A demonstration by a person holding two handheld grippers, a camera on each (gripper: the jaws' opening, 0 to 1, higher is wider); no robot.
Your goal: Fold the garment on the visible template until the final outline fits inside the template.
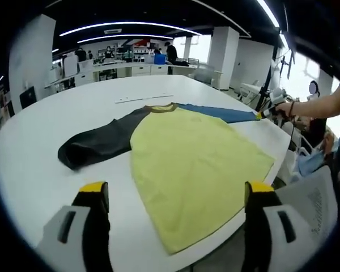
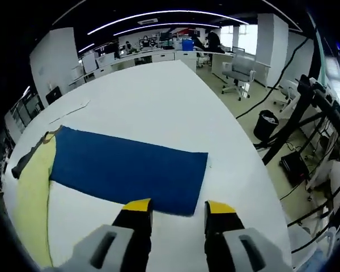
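Note:
A shirt with a yellow body (image 1: 192, 164), a black sleeve (image 1: 99, 144) and a blue sleeve (image 1: 221, 113) lies spread flat on the white round table (image 1: 39, 170). My left gripper (image 1: 176, 190) hovers open over the shirt's near hem, its jaws wide apart. A person's hand holds my right gripper (image 1: 267, 111) at the blue sleeve's cuff. In the right gripper view the blue sleeve (image 2: 124, 167) stretches flat ahead, and my right gripper (image 2: 178, 207) stands open with the cuff's near edge between its yellow tips. The yellow body (image 2: 37, 187) shows at the left.
A thin pale strip (image 1: 144, 99) lies on the table beyond the collar, also seen as the strip (image 2: 71, 110). The table edge (image 2: 243, 147) drops to a floor with a black bin (image 2: 266, 123), cables and stands. Desks and people fill the far room.

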